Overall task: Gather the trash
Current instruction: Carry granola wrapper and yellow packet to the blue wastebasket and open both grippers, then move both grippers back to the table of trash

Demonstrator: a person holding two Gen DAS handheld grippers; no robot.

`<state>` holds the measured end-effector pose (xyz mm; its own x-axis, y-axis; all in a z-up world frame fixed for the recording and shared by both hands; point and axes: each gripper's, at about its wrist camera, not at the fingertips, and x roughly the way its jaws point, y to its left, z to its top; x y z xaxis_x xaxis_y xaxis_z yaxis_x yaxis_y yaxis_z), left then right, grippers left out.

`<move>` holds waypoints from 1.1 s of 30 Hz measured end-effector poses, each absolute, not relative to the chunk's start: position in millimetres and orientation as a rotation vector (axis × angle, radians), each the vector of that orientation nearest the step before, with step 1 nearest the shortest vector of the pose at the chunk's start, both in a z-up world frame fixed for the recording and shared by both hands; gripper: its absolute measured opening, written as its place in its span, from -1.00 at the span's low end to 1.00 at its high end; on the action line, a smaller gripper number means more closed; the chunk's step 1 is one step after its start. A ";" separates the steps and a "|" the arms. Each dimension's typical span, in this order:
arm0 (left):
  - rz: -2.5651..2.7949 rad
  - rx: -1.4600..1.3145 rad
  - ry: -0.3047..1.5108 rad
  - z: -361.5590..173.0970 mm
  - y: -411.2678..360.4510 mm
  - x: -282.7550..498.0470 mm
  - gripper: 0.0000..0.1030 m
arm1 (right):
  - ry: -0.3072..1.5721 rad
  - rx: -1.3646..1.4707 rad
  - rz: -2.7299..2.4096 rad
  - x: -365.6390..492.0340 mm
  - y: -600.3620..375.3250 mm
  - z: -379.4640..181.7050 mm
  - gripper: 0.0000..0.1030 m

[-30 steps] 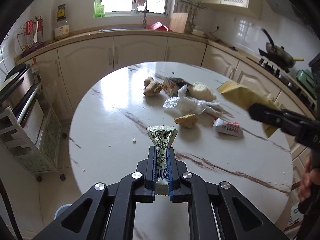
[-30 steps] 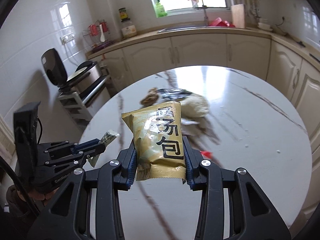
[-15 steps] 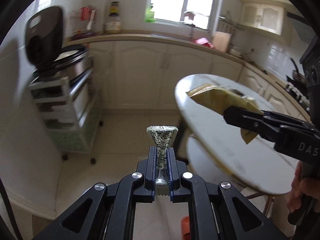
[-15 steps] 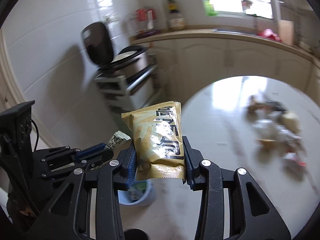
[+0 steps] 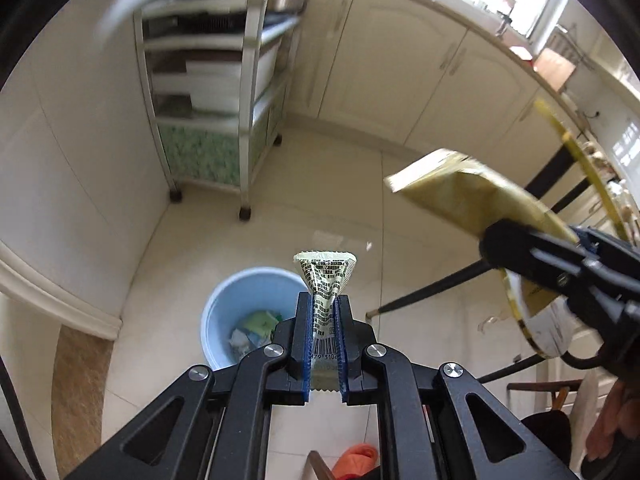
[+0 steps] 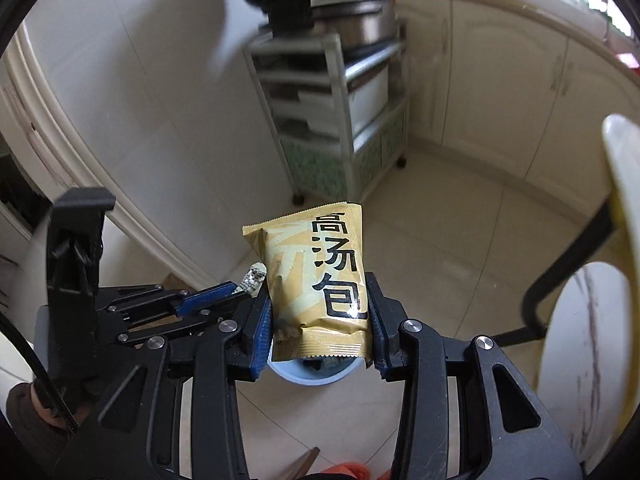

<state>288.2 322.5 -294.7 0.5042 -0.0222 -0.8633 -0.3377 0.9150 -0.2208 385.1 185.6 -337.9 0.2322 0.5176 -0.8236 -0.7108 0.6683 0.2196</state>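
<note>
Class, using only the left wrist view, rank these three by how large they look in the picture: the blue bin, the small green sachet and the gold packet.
1. gold packet, held nearer the camera, so only apparent size.
2. blue bin, partly hidden by the left gripper.
3. small green sachet.

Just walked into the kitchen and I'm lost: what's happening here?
A person is clearing trash with two handheld tools. The left tool pinches a small green printed sachet; the right tool grips a gold soup packet. Both hang above a light blue bin on the floor, which already holds some wrappers. Nothing has been dropped yet.
</note>
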 end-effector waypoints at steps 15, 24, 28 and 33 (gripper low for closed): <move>0.360 -0.383 1.068 -298.1 352.1 304.6 -0.07 | 1.168 -0.089 0.877 402.4 230.5 -401.6 -0.02; 0.415 -0.371 0.980 -246.6 316.7 251.4 0.03 | 1.097 -0.020 0.878 393.5 209.4 -361.5 0.38; 0.400 -0.331 0.934 -217.4 289.1 237.8 0.04 | 1.001 -0.026 0.841 385.2 181.1 -317.7 0.43; 0.332 -0.256 0.833 -163.0 234.9 232.8 0.19 | 0.871 -0.024 0.774 378.8 132.0 -260.1 0.60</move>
